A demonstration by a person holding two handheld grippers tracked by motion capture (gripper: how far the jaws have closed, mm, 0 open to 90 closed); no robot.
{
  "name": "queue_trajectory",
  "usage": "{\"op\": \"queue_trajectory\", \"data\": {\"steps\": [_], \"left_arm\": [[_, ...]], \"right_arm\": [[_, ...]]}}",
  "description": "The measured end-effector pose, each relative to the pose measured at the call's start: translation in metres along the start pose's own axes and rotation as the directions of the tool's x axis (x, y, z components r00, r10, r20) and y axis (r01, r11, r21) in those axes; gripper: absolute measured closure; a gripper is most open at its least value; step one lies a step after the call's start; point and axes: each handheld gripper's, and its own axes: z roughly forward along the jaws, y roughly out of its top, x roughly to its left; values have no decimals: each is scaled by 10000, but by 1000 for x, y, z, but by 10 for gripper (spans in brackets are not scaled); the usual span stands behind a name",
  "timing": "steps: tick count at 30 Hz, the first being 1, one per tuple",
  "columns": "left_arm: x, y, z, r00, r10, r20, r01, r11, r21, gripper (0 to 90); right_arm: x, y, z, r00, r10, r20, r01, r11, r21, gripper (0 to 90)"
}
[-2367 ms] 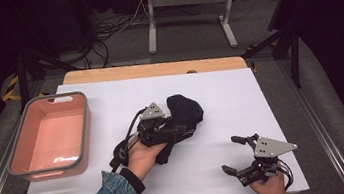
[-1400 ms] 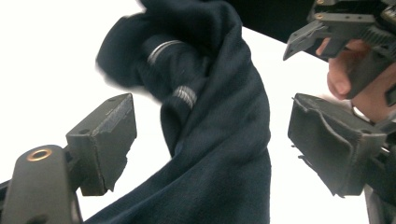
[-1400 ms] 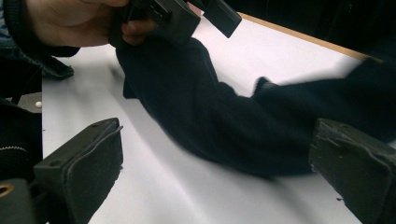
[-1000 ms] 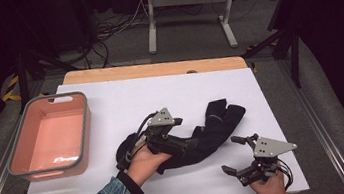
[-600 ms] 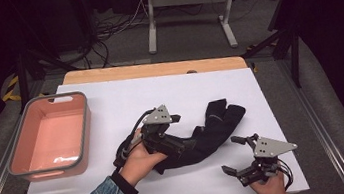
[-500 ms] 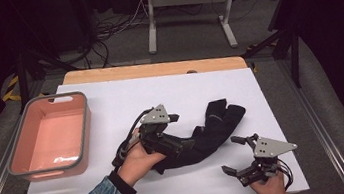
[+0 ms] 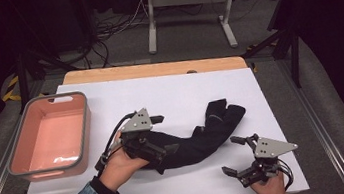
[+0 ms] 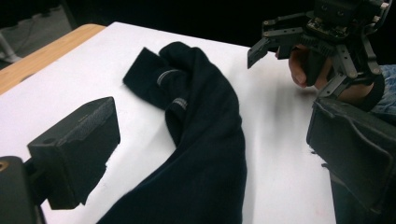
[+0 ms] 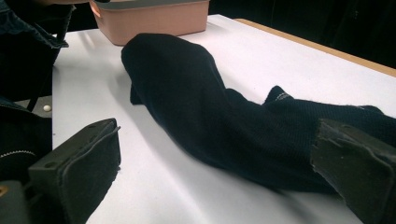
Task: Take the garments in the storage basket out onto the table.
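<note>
Left gripper view has the left claw (image 8: pixel 210 154) spread wide, its two pads on either side of the black sock (image 8: pixel 205 140), which runs away from it toward 12 o'clock without being pinched. From the high view this claw (image 7: pixel 157 135) sits at the sock's (image 7: pixel 200 138) near end, at about 7 o'clock of the white bench (image 7: pixel 179 91). The right claw (image 7: pixel 233 155), at 5 o'clock, is also spread and holds nothing; in its own view the sock (image 9: pixel 210 112) lies across the gap just ahead. The pink bin (image 7: pixel 49 138) stands well apart at 9 o'clock.

The risk: the cloth is bunched at its far, cuffed end, possibly two socks overlapped, though I cannot tell. Closing on one loose layer could drag the rest, twist it, or let it slip free.
</note>
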Motion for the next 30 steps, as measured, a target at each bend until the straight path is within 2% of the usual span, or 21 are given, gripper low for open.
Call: {"op": "queue_trajectory", "data": {"steps": [1, 6, 8, 11, 12, 16, 17, 18, 20, 21, 25, 28, 30], "left_arm": [[1, -6, -8, 9998, -123, -150, 122, 9999, -53, 37], [3, -20, -22, 9989, -327, -349, 319, 9992, -234, 40], [4, -28, -30, 9968, -517, -615, 492, 9979, -424, 40], [6, -42, -40, 9930, -969, -676, 921, 9933, -703, 37], [7, -47, -44, 9921, -1011, -740, 956, 9927, -741, 34], [7, -67, -58, 9828, -1499, -1076, 1406, 9860, -896, 19], [6, -72, -62, 9798, -1543, -1271, 1422, 9849, -992, 0], [5, -82, -67, 9737, -1612, -1610, 1460, 9840, -1021, 0], [5, -93, -70, 9703, -1689, -1732, 1558, 9840, -867, 1], [5, -93, -70, 9703, -1689, -1732, 1558, 9840, -867, 1], [3, -115, -72, 9634, -1796, -1989, 1683, 9830, -729, 1], [1, -129, -72, 9562, -2173, -1960, 2028, 9750, -912, 1], [1, -135, -74, 9529, -2284, -1997, 2106, 9717, -1068, 0]], "right_arm": [[0, 0, 0, 10000, 12, -52, -12, 10000, -32, 20], [0, 0, 0, 9999, 8, -102, -9, 10000, -91, 16], [0, 0, 0, 9999, 12, -110, -13, 9999, -104, 16], [0, 0, 0, 9999, 39, -141, -41, 9999, -129, 14], [0, 0, 0, 9999, 40, -150, -42, 9999, -133, 14], [0, 0, 0, 9999, 47, -161, -49, 9999, -142, 13], [0, 0, -1, 9998, 61, -177, -64, 9999, -159, 13], [0, 0, -1, 9998, 64, -172, -67, 9998, -162, 12], [0, 0, 0, 9998, 57, -175, -60, 9998, -167, 12], [0, 0, 0, 9998, 57, -175, -60, 9998, -167, 12], [0, 0, 0, 9998, 60, -186, -64, 9998, -177, 12], [0, 0, 0, 9998, 65, -203, -68, 9998, -163, 12], [0, 0, 0, 9998, 65, -213, -68, 9998, -166, 11]]}}
